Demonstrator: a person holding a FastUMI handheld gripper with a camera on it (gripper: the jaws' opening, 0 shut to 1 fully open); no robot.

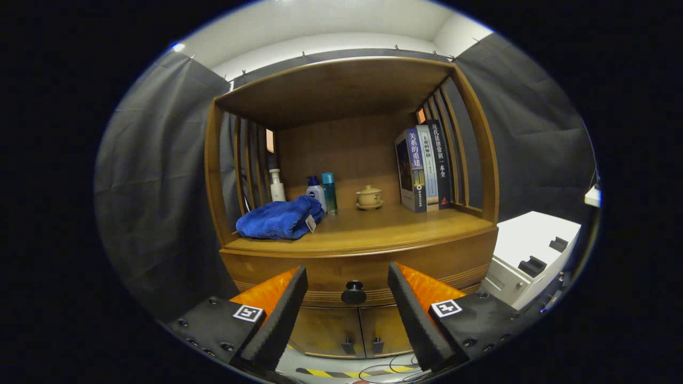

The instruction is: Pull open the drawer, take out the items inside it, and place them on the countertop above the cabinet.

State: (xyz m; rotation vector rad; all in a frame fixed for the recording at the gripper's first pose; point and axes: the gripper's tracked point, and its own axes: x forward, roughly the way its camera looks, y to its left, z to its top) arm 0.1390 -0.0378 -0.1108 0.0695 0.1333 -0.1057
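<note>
Between the spread hand-held gripper [348,314] fingers sits the drawer knob [353,292].

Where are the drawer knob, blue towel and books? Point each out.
drawer knob [353,292], gripper view, round face of the knob, between the open fingers.
blue towel [280,218], gripper view, middle of the folded bundle.
books [425,168], gripper view, spine of the middle book.
</note>
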